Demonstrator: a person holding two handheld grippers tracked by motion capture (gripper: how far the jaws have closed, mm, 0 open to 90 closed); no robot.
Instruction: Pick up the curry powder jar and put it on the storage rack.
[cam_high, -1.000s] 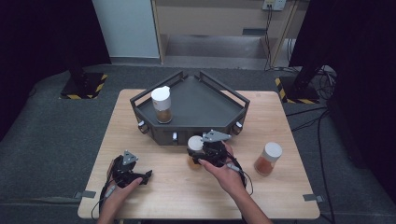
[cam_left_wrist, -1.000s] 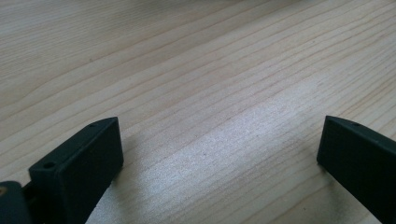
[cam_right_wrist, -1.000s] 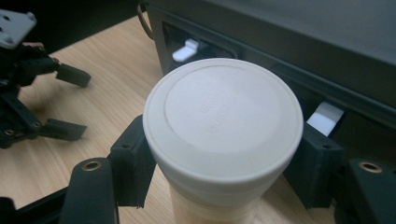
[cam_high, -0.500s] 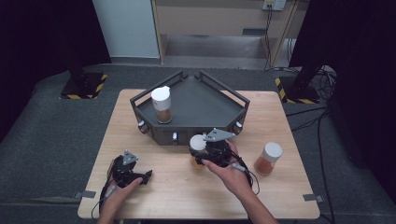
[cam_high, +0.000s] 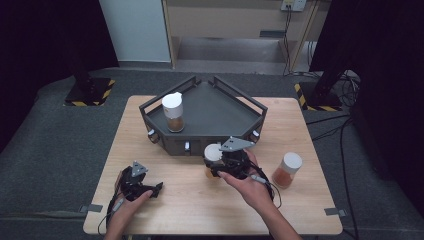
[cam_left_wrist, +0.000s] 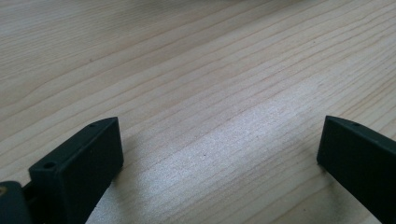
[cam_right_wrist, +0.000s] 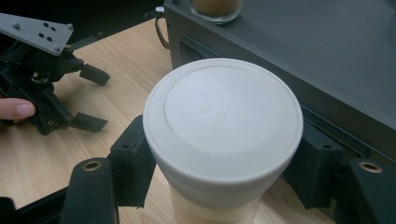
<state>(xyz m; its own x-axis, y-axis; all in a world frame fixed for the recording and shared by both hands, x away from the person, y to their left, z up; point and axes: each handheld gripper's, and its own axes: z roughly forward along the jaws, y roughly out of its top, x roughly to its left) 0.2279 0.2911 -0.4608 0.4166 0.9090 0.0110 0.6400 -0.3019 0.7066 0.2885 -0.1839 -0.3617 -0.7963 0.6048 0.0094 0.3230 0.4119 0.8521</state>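
My right gripper (cam_high: 216, 162) is shut on a jar with a white lid (cam_high: 213, 152) and holds it just in front of the dark tray's front wall (cam_high: 200, 142). In the right gripper view the lid (cam_right_wrist: 223, 120) sits between both black jaws, which press on the jar below it. A second white-lidded jar (cam_high: 173, 111) stands on the tray at its left. A third jar (cam_high: 287, 170) with brown contents stands on the table to the right. My left gripper (cam_high: 152, 189) rests at the table's front left, open; its fingers (cam_left_wrist: 79, 163) stand wide over bare wood.
The wooden table (cam_high: 165, 210) has bare room between the two grippers and along the front. The dark angular tray occupies the back middle. Cables trail from both grippers toward the front edge. Dark floor surrounds the table.
My right gripper has lifted the jar a little and brought it closer to the tray's front wall. The left gripper has stayed put.
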